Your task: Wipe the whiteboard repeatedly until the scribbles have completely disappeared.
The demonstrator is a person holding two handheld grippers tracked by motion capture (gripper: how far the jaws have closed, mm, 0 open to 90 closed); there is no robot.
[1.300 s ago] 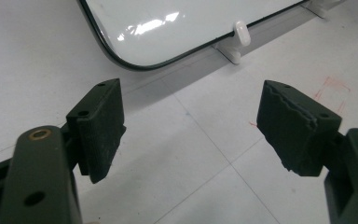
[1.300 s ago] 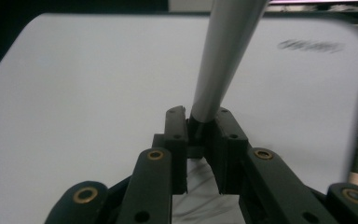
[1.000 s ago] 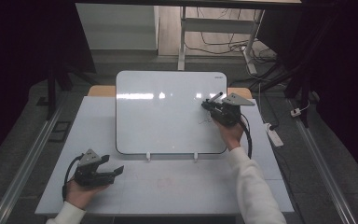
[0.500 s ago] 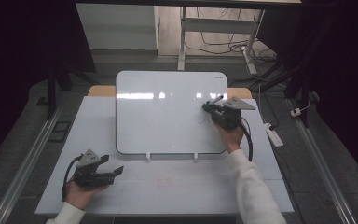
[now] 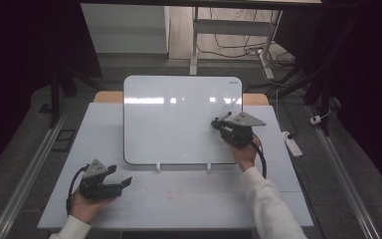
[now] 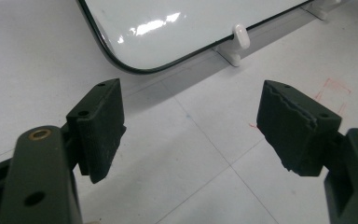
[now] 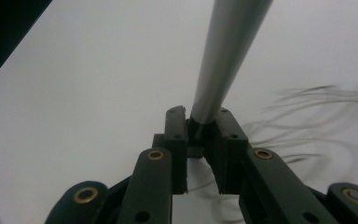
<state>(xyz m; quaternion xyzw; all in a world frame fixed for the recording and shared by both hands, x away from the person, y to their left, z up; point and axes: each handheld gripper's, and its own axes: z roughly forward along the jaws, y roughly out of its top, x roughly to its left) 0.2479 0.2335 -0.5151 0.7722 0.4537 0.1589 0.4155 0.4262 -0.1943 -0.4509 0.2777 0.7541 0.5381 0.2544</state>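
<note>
A white whiteboard (image 5: 174, 119) leans on two small white feet (image 5: 157, 167) at the middle of the table. My right gripper (image 5: 219, 122) is over the board's right part, shut on a grey pen (image 5: 225, 116) whose tip meets the board. In the right gripper view the pen (image 7: 223, 51) rises from between the jaws of the right gripper (image 7: 199, 123), with thin scribbled lines (image 7: 307, 102) on the board beside it. My left gripper (image 5: 120, 175) lies on the table at the near left, open and holding nothing; its view shows the left gripper (image 6: 200, 126) facing the board's lower corner (image 6: 135, 65).
The pale table (image 5: 189, 199) reaches from the board to the near edge. Faint red marks (image 6: 331, 91) sit on it near one board foot (image 6: 240, 39). A white power strip (image 5: 292, 143) lies off the right edge. Cables trail on the floor behind.
My right gripper with the pen has slid a little down the board toward the near edge. The left gripper has stayed where it was.
</note>
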